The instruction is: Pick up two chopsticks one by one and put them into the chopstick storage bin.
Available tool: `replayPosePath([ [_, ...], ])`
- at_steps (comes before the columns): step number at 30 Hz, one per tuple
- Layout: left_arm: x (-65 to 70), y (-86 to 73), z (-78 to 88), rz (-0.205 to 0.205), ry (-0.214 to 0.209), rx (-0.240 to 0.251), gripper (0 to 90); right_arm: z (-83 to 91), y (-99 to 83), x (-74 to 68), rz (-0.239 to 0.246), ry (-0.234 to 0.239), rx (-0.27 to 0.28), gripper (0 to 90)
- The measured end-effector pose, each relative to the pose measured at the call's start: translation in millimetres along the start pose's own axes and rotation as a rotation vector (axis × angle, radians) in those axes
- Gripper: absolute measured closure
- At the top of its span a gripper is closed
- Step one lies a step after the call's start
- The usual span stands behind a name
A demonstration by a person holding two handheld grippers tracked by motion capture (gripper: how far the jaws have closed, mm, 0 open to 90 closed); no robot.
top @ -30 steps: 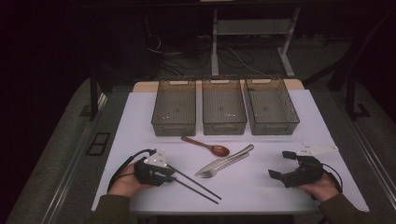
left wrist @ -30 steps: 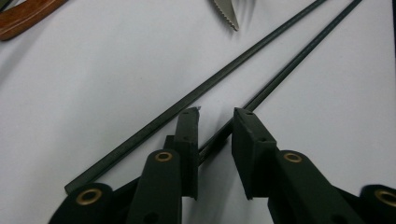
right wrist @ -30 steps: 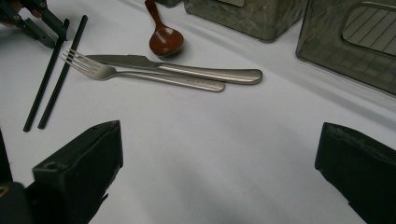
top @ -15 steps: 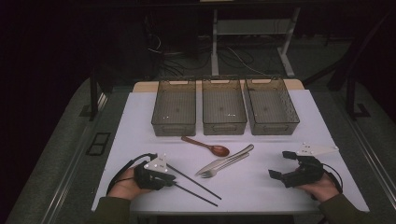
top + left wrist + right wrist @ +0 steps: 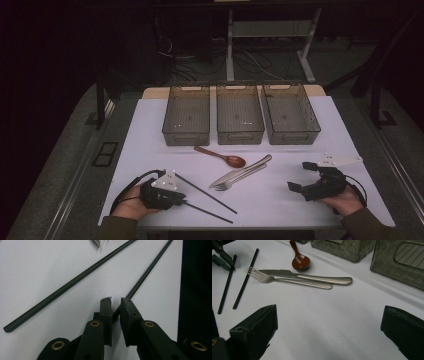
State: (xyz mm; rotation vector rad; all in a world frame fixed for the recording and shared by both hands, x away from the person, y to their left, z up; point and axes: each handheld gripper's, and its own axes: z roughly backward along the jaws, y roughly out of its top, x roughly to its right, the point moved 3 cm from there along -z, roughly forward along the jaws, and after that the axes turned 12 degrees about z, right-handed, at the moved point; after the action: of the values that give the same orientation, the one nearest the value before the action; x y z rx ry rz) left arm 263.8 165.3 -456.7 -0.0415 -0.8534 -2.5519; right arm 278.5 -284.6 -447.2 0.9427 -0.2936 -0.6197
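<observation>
Left gripper (image 5: 186, 201) sits low at the near left of the white table (image 5: 150, 130), its jaws drawn narrow around the end of the nearer chopstick (image 5: 209, 212), which runs close along the table's front edge. In the left gripper view, that nearer chopstick (image 5: 147, 271) passes between the fingertips (image 5: 106, 307); whether they press on it, I cannot tell. The second chopstick (image 5: 206, 191) lies just beyond, free on the cloth. Right gripper (image 5: 301, 176) rests near the front right corner, jaws spread wide, nothing between them. Open cloth lies between the two hands. Mid-table, a fork (image 5: 239, 178) and knife (image 5: 242, 170) lie side by side, touching, with a wooden spoon (image 5: 222, 156) just behind. Three smoked plastic bins (image 5: 240, 116) line the far edge. Compared with half a second ago, the left gripper has edged forward onto the chopstick end; the right is unchanged.
</observation>
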Motion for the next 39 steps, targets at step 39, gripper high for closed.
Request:
replayPosePath([
  [39,-19.5,44.0,-28.3,-0.140,-0.058,-0.009,78.0,-0.2,0.5,1.1,-0.010,0.013,0.007,1.1],
])
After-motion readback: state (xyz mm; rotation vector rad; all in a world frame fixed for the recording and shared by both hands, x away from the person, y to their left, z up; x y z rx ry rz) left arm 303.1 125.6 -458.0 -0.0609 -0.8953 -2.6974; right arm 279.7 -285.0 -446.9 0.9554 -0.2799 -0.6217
